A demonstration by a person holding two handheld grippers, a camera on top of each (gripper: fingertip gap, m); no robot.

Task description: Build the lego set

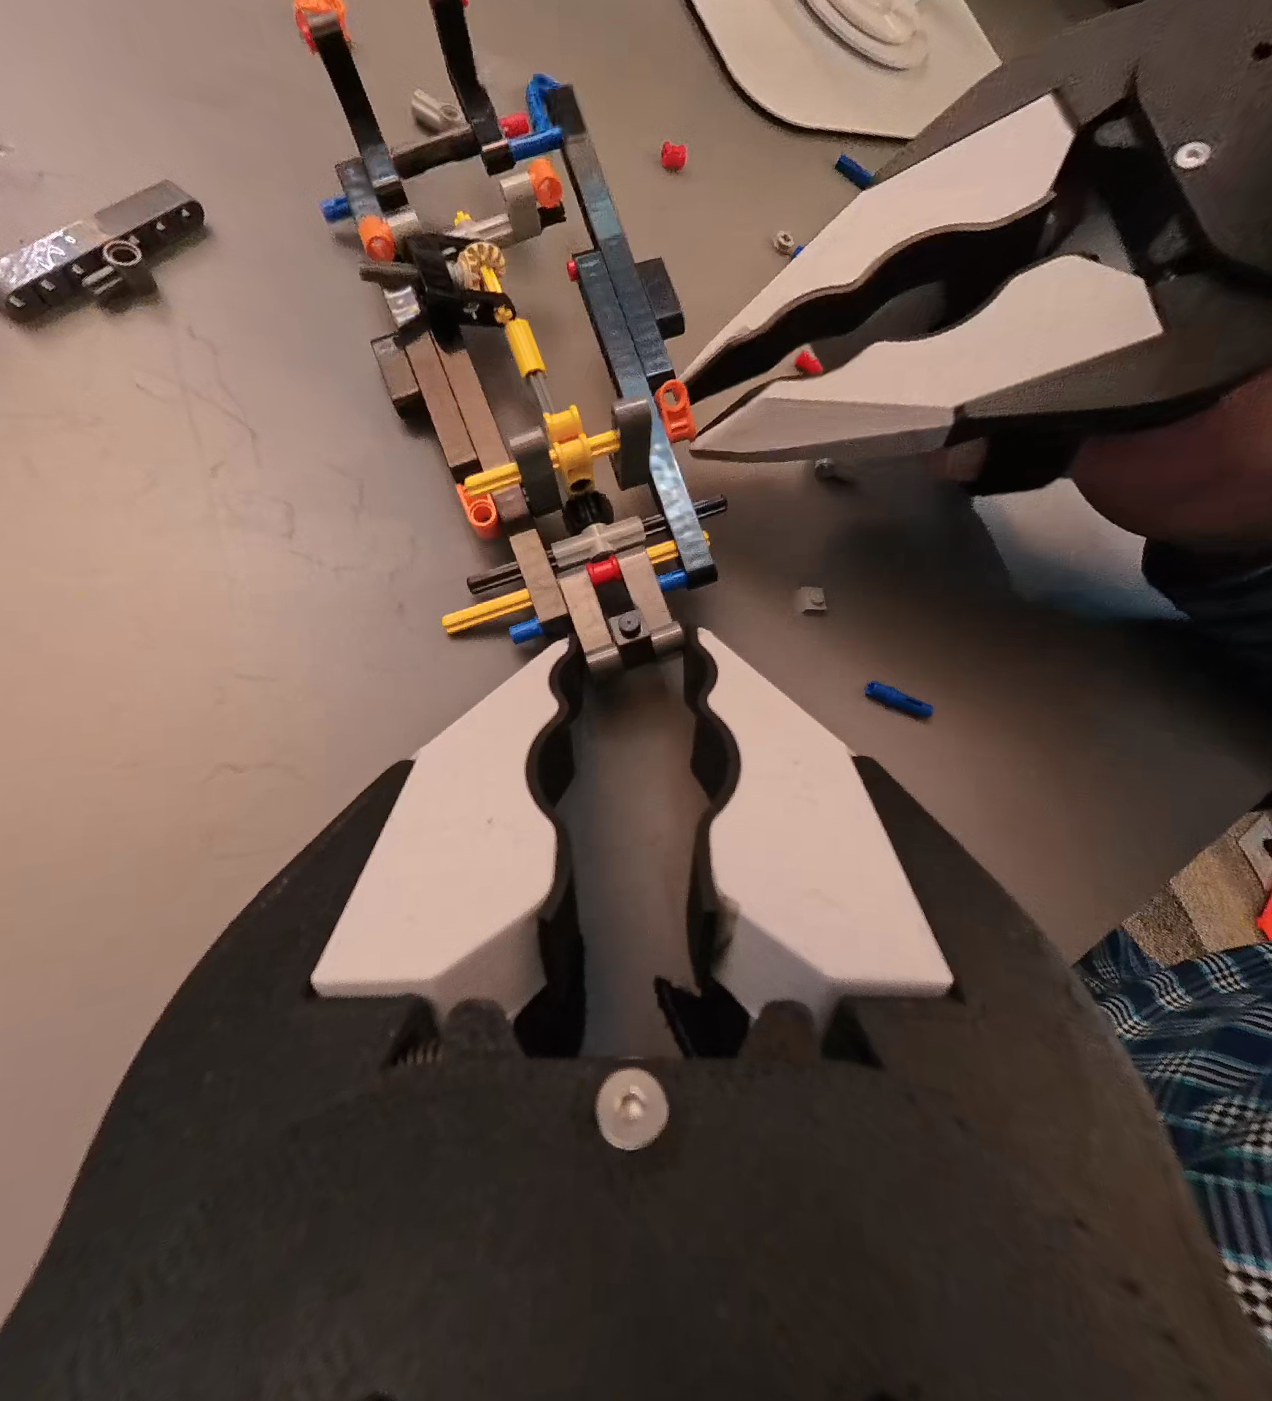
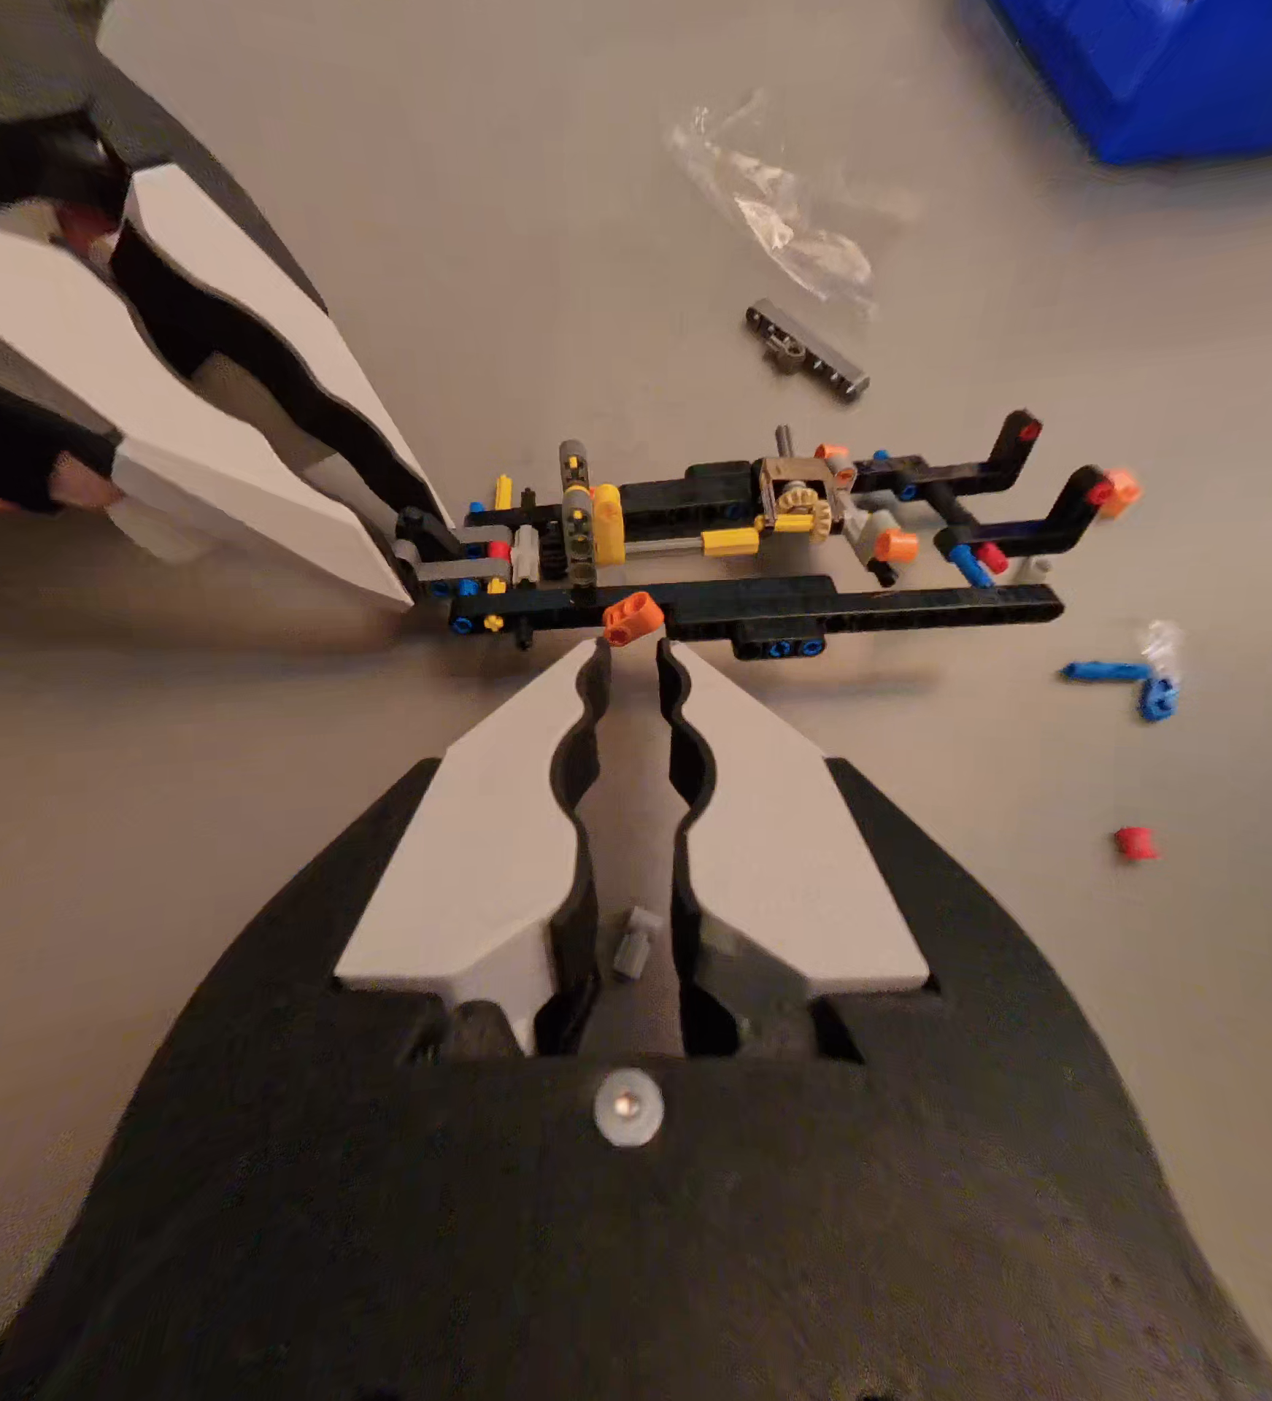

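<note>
A long lego chassis (image 1: 541, 424) of black beams, yellow axles, a tan gear and orange parts lies on the grey table; it also shows in the right wrist view (image 2: 769, 599). My left gripper (image 1: 629, 644) is shut on the grey frame at its near end (image 1: 621, 622). In the right wrist view it comes in from the left (image 2: 420, 561). My right gripper (image 2: 629, 644) has its tips on either side of a small orange connector (image 2: 631, 618) that sits against the black side beam. The left wrist view shows this from the side, with the gripper (image 1: 687, 417) and connector (image 1: 674, 409).
A loose dark grey beam (image 1: 87, 254) (image 2: 807, 352) lies apart. Blue pins (image 1: 898, 699) (image 2: 1118, 675), a red bush (image 2: 1135, 843) and small grey bits (image 1: 812, 599) (image 2: 636, 944) are scattered. There is also a clear bag (image 2: 784, 205) and a blue bin (image 2: 1186, 68).
</note>
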